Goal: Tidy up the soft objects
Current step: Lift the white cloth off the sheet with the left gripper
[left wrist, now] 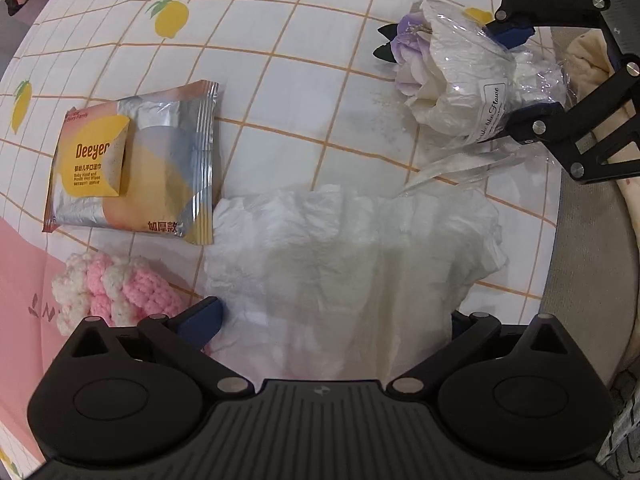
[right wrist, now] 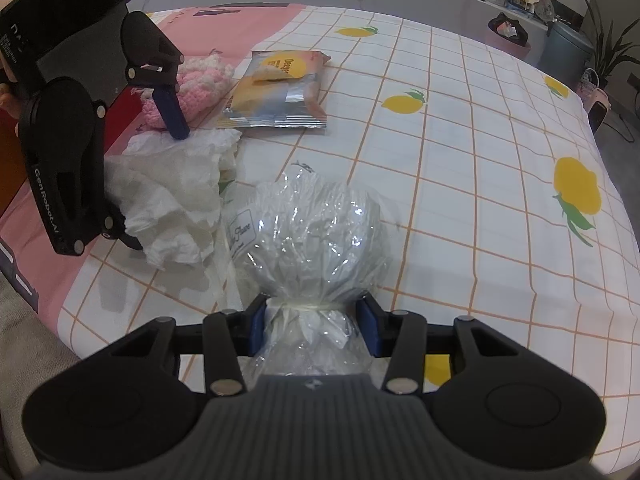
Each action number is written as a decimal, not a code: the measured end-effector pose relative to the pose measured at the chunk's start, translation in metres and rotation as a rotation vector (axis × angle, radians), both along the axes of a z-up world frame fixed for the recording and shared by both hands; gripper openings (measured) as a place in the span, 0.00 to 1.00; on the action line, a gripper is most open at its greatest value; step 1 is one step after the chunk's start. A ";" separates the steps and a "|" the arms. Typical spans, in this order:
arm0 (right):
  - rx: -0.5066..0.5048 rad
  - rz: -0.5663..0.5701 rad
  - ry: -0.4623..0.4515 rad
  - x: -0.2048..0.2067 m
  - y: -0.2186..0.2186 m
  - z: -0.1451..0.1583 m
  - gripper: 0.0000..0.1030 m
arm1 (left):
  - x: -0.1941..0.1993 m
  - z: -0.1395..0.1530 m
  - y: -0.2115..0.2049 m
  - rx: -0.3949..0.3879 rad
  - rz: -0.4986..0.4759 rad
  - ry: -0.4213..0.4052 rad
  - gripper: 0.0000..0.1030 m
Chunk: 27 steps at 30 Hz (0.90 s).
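Note:
A white crumpled diaper (left wrist: pixel 352 252) lies on the lemon-print sheet, between the wide-open fingers of my left gripper (left wrist: pixel 332 320); it also shows in the right wrist view (right wrist: pixel 176 188), where the left gripper (right wrist: pixel 156 188) straddles it. A wrapped flower bouquet (right wrist: pixel 308 232) in clear plastic lies on the sheet; my right gripper (right wrist: pixel 314 328) is open around its tied neck, with a gap at the right pad. In the left wrist view the bouquet (left wrist: pixel 452 80) sits between the right gripper's fingers (left wrist: pixel 516 80).
A wet wipes pack (left wrist: pixel 136 164) and a pink-white crochet piece (left wrist: pixel 112 288) lie left of the diaper; both show in the right wrist view (right wrist: pixel 276 92), (right wrist: pixel 200 84). A pink cloth (left wrist: pixel 24 312) covers the sheet's corner. Bins and a plant (right wrist: pixel 600 52) stand beyond the bed.

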State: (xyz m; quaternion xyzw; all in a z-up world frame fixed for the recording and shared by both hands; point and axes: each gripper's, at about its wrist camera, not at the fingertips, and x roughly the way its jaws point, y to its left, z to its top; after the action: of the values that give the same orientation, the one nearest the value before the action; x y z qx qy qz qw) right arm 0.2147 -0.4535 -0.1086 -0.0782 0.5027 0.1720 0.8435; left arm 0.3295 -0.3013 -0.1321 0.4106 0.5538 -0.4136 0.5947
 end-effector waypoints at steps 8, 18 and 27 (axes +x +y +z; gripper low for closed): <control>-0.004 0.008 -0.003 0.000 0.001 0.000 0.45 | -0.014 0.008 0.016 -0.072 0.059 -0.044 0.86; -0.003 0.001 -0.011 -0.003 0.001 0.000 0.45 | -0.059 0.033 0.039 -0.085 0.213 -0.265 0.21; -0.003 -0.035 -0.015 -0.003 0.000 0.001 0.38 | -0.094 0.111 0.064 -0.293 0.325 -0.265 0.22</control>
State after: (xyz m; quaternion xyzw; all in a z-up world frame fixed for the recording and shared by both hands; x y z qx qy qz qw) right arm 0.2116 -0.4534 -0.1077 -0.0722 0.4980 0.1559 0.8500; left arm 0.2358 -0.2369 -0.0213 0.2763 0.4640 -0.3308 0.7739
